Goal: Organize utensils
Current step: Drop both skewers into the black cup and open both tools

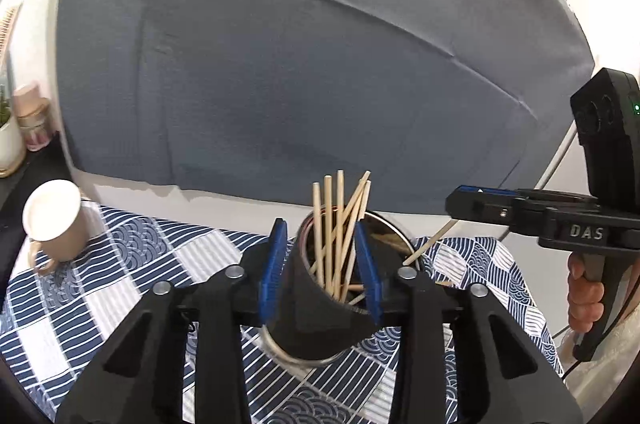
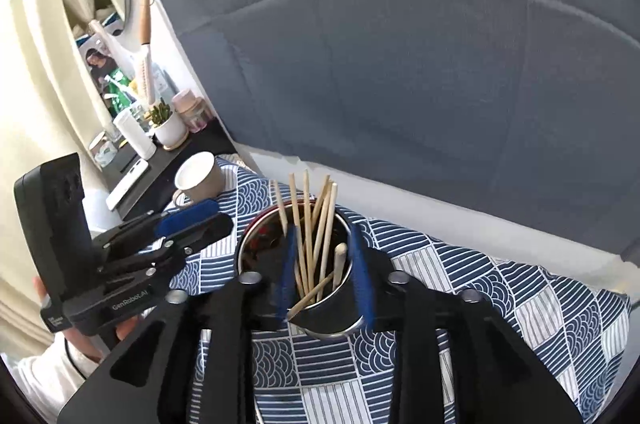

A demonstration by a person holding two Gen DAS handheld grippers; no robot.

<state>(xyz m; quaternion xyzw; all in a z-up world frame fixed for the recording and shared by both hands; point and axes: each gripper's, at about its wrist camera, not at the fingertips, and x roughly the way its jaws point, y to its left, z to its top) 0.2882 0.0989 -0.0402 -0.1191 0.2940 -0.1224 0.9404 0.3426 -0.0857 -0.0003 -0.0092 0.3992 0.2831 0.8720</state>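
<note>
A shiny metal cup stands on the patterned cloth with several wooden chopsticks upright in it, fanned out above the rim. My left gripper is open, and the cup shows through the gap between its blue pads. In the right wrist view the left gripper sits just left of the cup, gripping nothing. My right gripper is open too, framing the cup between its blue pads. In the left wrist view the right gripper hovers just right of the rim.
A beige mug sits at the far left of the blue-and-white cloth. A grey fabric backdrop rises behind the table. A dark shelf with a plant pot and jars stands to the left.
</note>
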